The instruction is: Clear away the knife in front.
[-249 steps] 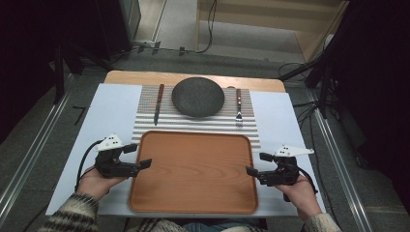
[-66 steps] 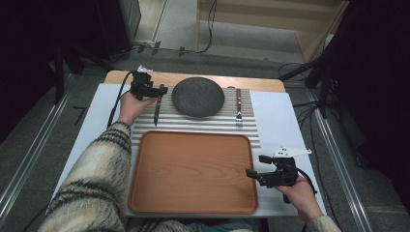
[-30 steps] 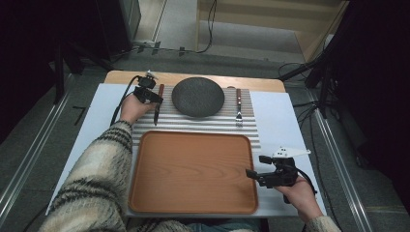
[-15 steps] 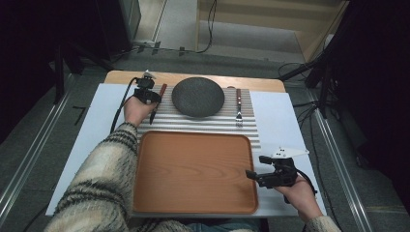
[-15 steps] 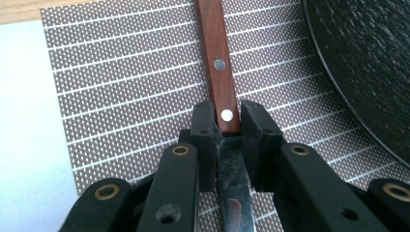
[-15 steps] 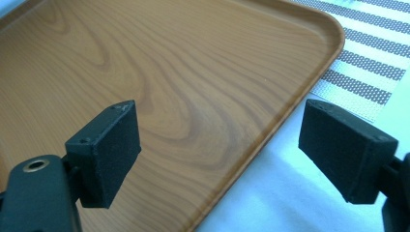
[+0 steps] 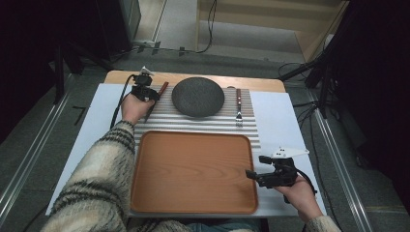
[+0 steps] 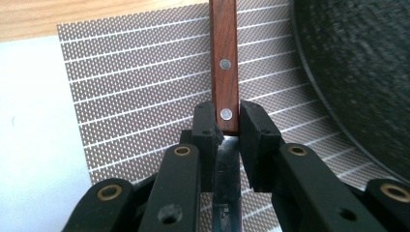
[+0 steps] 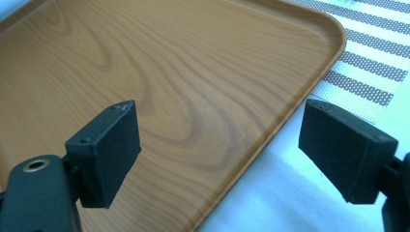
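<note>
Left gripper, just closed, clamps the knife beside the dark plate; right gripper gapes empty.

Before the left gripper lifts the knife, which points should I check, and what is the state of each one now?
1. Left gripper jaws have just been closing; pads press both sides of the knife at the wooden handle's end by the blade: ok.
2. Grip centred on the knife's length: not ok, it sits at the handle-blade junction, so the knife may tip.
3. Knife apart from the dark plate: ok, a gap shows in the left gripper view.
4. Wooden tray bare for placing: ok.
5. Right gripper open, at the tray's right edge: ok.
6. Fork undisturbed on the striped placemat: ok.
</note>
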Available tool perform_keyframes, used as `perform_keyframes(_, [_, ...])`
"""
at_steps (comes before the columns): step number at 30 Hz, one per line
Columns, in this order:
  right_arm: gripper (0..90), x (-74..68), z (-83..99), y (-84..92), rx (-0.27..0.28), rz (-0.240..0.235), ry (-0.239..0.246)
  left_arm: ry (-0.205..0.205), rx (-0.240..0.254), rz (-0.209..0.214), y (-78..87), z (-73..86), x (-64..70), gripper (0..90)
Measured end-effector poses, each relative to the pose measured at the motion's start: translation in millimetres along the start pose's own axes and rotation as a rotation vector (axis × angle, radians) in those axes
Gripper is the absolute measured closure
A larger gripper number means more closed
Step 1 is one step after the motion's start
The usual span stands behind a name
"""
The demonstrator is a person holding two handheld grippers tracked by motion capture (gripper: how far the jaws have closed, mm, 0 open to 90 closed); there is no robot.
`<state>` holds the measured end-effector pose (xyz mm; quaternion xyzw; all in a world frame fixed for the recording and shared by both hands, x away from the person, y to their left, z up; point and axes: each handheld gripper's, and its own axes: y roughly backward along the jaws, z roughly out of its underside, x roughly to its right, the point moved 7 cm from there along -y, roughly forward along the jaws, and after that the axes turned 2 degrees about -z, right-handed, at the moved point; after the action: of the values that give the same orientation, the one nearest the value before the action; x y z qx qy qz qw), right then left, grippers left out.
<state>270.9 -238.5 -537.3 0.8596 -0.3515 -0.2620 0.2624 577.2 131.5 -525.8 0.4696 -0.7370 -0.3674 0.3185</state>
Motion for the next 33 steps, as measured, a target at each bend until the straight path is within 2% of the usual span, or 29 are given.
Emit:
perform_keyframes(3, [13.2, 0.0, -0.2, 0.2, 0.002, 0.000, 0.001, -0.001, -0.002, 0.030, 7.0, -1.1, 2.9, 77.7])
perform_keyframes(7, [13.2, 0.1, 0.0, -0.5, 0.000, -0.001, -0.001, -0.027, 0.001, 0.071, 19.6, -2.0, 8.6, 77.7])
perform_keyframes(12, [13.2, 0.4, -0.4, -1.0, -0.001, 0.001, -0.003, -0.041, -0.004, 0.117, 33.0, -1.2, 11.7, 77.7])
perform_keyframes(17, [13.1, 0.3, -0.1, -1.2, -0.005, 0.001, -0.004, -0.043, 0.002, 0.154, 47.9, -1.7, 14.9, 77.7])
perform_keyframes(19, [13.2, 0.5, 0.0, -1.2, -0.005, 0.001, -0.005, -0.047, 0.006, 0.155, 50.6, -1.6, 15.9, 77.7])
perform_keyframes(26, [13.2, 1.0, -0.2, -1.4, -0.003, 0.001, -0.004, -0.102, -0.006, 0.201, 67.4, 5.1, 29.8, 77.7])
perform_keyframes(27, [13.2, 0.9, -0.3, -1.5, -0.003, 0.000, -0.004, -0.108, -0.006, 0.224, 72.1, 7.2, 34.5, 77.7])
perform_keyframes(28, [13.2, 0.9, -0.3, -1.5, -0.003, 0.000, -0.004, -0.108, -0.006, 0.224, 72.1, 7.2, 34.5, 77.7])
perform_keyframes(29, [13.2, 0.6, -0.7, -1.5, -0.001, -0.001, -0.003, -0.110, -0.010, 0.254, 76.0, 8.8, 38.1, 77.7])
perform_keyframes(33, [13.2, 0.7, -1.1, -2.3, -0.002, -0.002, -0.003, -0.143, -0.006, 0.270, 84.0, 11.6, 45.9, 77.7])
